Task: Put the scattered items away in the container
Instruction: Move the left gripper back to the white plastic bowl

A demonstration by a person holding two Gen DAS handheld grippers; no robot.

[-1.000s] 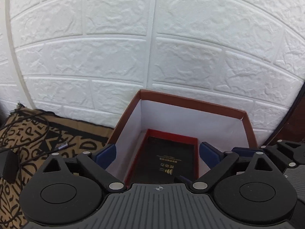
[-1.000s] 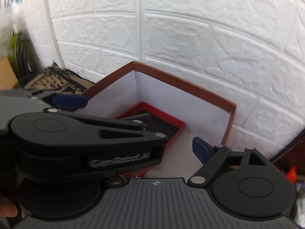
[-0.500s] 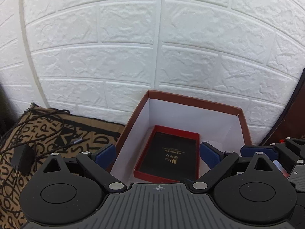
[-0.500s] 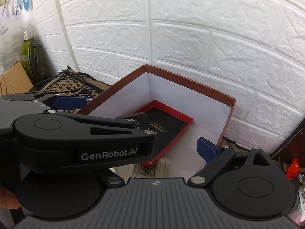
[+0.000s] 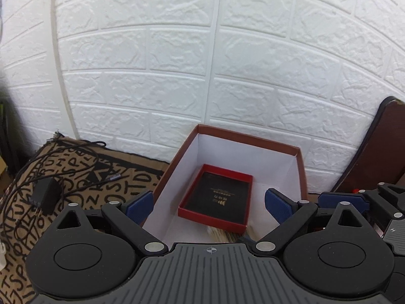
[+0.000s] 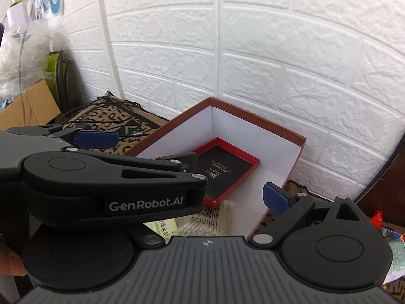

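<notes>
A brown box with white inner walls [image 5: 301, 167] stands against the brick wall; it also shows in the right wrist view [image 6: 296, 157]. Inside lies a red tray with a black insert [image 5: 217, 197] [image 6: 227, 169] and a pack of cotton swabs [image 6: 215, 220]. My left gripper [image 5: 208, 204] is open and empty, above the box's near side. My right gripper is open and empty; only its right fingertip [image 6: 274, 197] shows, since the left gripper's body [image 6: 114, 185] hides its left finger.
A patterned cloth [image 5: 76, 177] with a black charger [image 5: 45, 197] and cables lies left of the box. A dark board [image 5: 374, 152] leans at the right. Small packets [image 6: 389, 243] lie at the far right. A cardboard box [image 6: 27, 106] stands at the far left.
Both grippers have pulled back and up from the box, so more of its inside shows. The cotton swab pack has come into view.
</notes>
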